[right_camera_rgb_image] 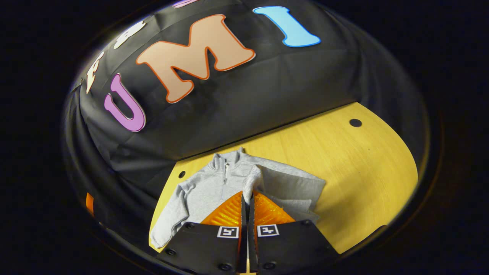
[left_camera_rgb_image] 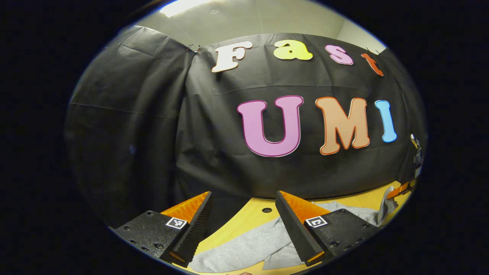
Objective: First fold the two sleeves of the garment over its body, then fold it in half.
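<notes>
Table [right_camera_rgb_image: 363, 164], yellow wood with small round holes, ran up to the black cloth wall [right_camera_rgb_image: 237, 103]. Grey garment [right_camera_rgb_image: 206, 187] lay flat on it near the wall, collar and short zip pointing at the cloth. One sleeve [right_camera_rgb_image: 290, 187] was folded across the body, a strip of it lifted; the other sleeve [right_camera_rgb_image: 172, 214] still hung out along the table edge. Right gripper [right_camera_rgb_image: 247, 200] was clamped shut on that lifted strip. Left gripper [left_camera_rgb_image: 243, 202] was wide open, holding nothing, above grey fabric.
</notes>
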`<action>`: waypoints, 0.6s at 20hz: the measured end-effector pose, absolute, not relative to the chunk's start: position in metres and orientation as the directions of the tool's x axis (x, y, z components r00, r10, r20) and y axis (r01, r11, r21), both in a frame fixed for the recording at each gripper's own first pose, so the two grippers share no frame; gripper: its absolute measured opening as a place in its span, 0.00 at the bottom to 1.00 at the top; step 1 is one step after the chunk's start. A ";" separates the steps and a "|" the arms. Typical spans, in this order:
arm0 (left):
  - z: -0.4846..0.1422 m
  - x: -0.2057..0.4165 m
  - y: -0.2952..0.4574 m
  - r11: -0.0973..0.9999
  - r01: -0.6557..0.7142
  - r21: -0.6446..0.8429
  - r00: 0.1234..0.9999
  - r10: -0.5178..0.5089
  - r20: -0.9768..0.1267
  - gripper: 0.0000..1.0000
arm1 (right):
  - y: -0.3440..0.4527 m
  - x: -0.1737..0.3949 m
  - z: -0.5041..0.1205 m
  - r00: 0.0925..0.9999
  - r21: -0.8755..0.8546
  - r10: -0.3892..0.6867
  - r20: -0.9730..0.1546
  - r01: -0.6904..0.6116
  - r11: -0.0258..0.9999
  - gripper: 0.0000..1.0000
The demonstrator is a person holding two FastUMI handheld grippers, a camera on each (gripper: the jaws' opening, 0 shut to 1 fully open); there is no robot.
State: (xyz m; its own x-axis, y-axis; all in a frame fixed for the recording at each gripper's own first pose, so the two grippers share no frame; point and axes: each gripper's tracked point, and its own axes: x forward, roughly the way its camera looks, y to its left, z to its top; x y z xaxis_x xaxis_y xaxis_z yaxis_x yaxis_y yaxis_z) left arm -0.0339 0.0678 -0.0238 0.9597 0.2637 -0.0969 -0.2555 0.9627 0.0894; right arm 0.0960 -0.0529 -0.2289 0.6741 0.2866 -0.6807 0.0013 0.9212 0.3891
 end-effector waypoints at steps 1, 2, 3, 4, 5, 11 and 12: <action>-0.026 -0.037 0.077 0.959 -0.270 0.089 0.955 0.278 -0.099 1.00 | -0.039 0.101 -0.226 0.672 0.396 0.301 -0.676 -0.013 0.918 0.04; -0.025 -0.039 0.085 0.955 -0.284 0.088 0.951 0.292 -0.098 0.96 | -0.027 0.104 -0.224 0.670 0.403 0.316 -0.672 -0.027 0.915 0.04; -0.025 -0.042 0.093 0.951 -0.298 0.086 0.947 0.306 -0.096 0.99 | -0.013 0.108 -0.222 0.666 0.408 0.330 -0.669 -0.043 0.912 0.04; -0.025 -0.046 0.101 0.946 -0.313 0.085 0.943 0.320 -0.095 0.99 | 0.000 0.112 -0.221 0.662 0.409 0.344 -0.666 -0.061 0.910 0.04; -0.028 -0.049 0.110 0.942 -0.325 0.084 0.938 0.332 -0.097 0.96 | 0.014 0.116 -0.221 0.659 0.409 0.355 -0.663 -0.078 0.909 0.04; -0.041 -0.063 0.155 0.918 -0.389 0.080 0.909 0.397 -0.126 0.99 | 0.100 0.125 -0.228 0.626 0.410 0.425 -0.653 -0.180 0.894 0.04; -0.042 -0.065 0.161 0.914 -0.398 0.079 0.905 0.405 -0.130 0.96 | 0.113 0.124 -0.233 0.617 0.402 0.430 -0.659 -0.194 0.895 0.04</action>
